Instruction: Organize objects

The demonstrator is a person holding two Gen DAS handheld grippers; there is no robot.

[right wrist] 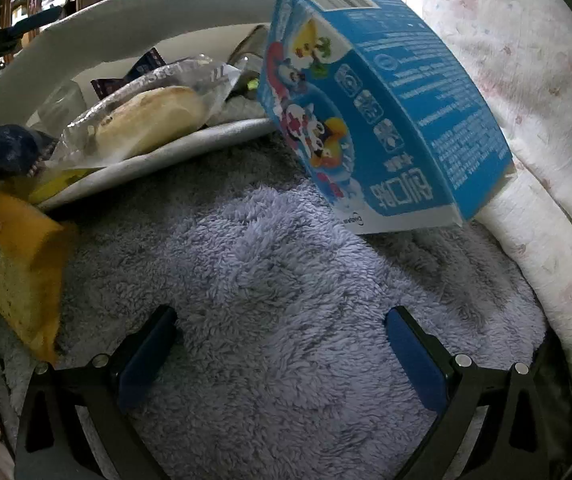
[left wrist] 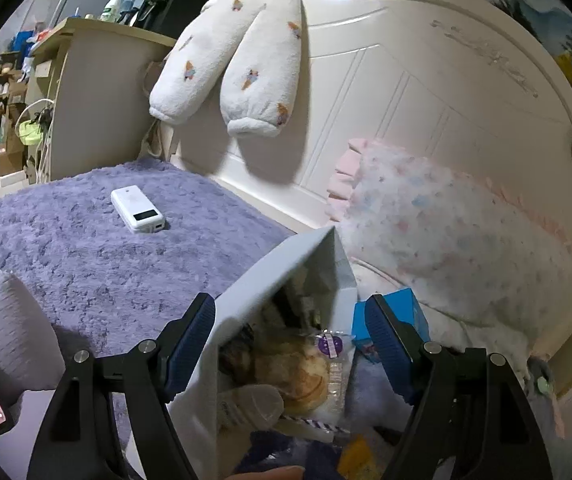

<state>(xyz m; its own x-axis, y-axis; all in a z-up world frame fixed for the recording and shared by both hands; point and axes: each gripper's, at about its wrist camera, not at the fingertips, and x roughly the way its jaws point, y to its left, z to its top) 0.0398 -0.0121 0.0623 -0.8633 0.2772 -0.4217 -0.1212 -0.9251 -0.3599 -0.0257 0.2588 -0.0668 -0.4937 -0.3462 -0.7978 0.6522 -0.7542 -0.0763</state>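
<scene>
- My left tool (left wrist: 290,340) has its jaws spread wide on either side of the open mouth of a white paper bag (left wrist: 261,280) lying on the bed's purple fleece blanket (left wrist: 85,248); neither pad clamps it, though the left pad is at or just beside the bag's edge.
- Inside the bag I see a wrapped bun (left wrist: 298,368), a clear plastic bottle (left wrist: 253,404) and darker packets I cannot identify.
- My right tool (right wrist: 281,344) is also spread open, holding nothing, low over the blanket (right wrist: 277,280).
- A blue carton (right wrist: 378,120) with cartoon figures stands tilted just right of the bag, leaning against the floral pillow (right wrist: 526,80).
- A yellow packet (right wrist: 21,264) lies on the blanket at the left, by the bag's mouth.
- A white power bank (left wrist: 137,209) lies well apart on the blanket, nearer the white headboard (left wrist: 386,100), which has a plush toy (left wrist: 237,68) draped on it.
</scene>
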